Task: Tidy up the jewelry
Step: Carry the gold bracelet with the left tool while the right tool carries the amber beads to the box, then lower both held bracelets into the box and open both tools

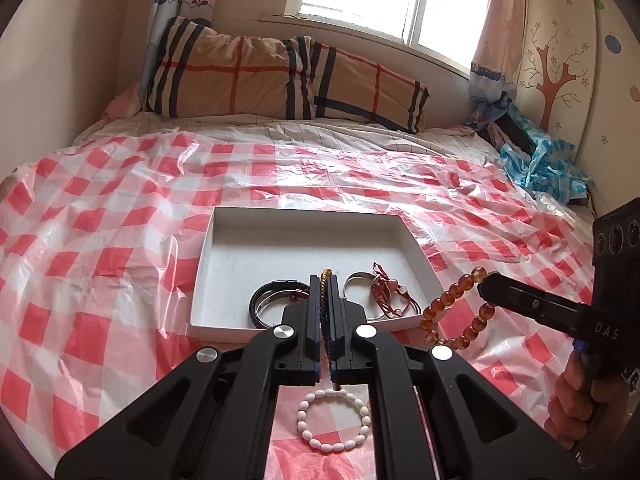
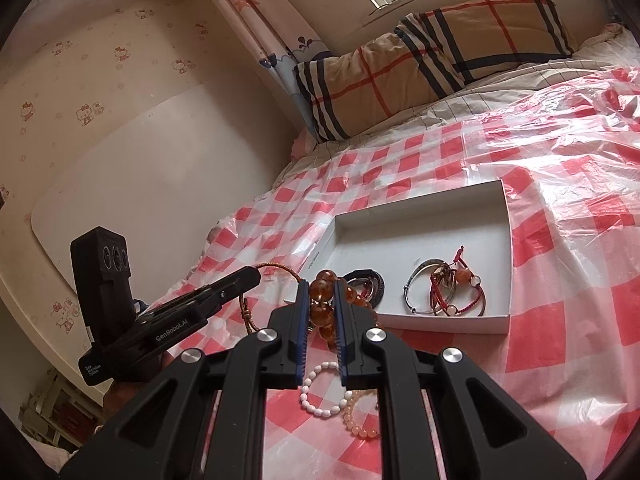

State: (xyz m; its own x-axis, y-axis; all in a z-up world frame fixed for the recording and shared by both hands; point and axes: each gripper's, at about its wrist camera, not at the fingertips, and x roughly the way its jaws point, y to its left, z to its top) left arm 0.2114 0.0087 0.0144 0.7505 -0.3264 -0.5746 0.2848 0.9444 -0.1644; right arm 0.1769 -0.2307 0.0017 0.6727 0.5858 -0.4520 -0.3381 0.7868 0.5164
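Observation:
My left gripper (image 1: pixel 322 282) is shut on a braided brown-and-gold cord bracelet (image 1: pixel 325 300), held above the near edge of a white open box (image 1: pixel 280 248). In the box lie a black bracelet (image 1: pixel 269 298), a silver bangle (image 1: pixel 354 280) and a red cord bracelet (image 1: pixel 386 294). From the right, my right gripper (image 2: pixel 321 285) is shut on an amber bead bracelet (image 2: pixel 322 290), which hangs as a loop (image 1: pixel 456 312). The left gripper (image 2: pixel 244 280) shows at the left with its cord (image 2: pixel 280 269). On the sheet lie a white bead bracelet (image 1: pixel 332 420) and a peach bead bracelet (image 2: pixel 358 420).
The box (image 2: pixel 400 232) rests on a red-and-white checkered plastic sheet (image 1: pixel 120 240) spread over a bed. A plaid pillow (image 1: pixel 260 76) lies at the head under a window. Crumpled blue plastic (image 1: pixel 540 160) sits at the far right. A wall (image 2: pixel 140 160) borders the bed's left side.

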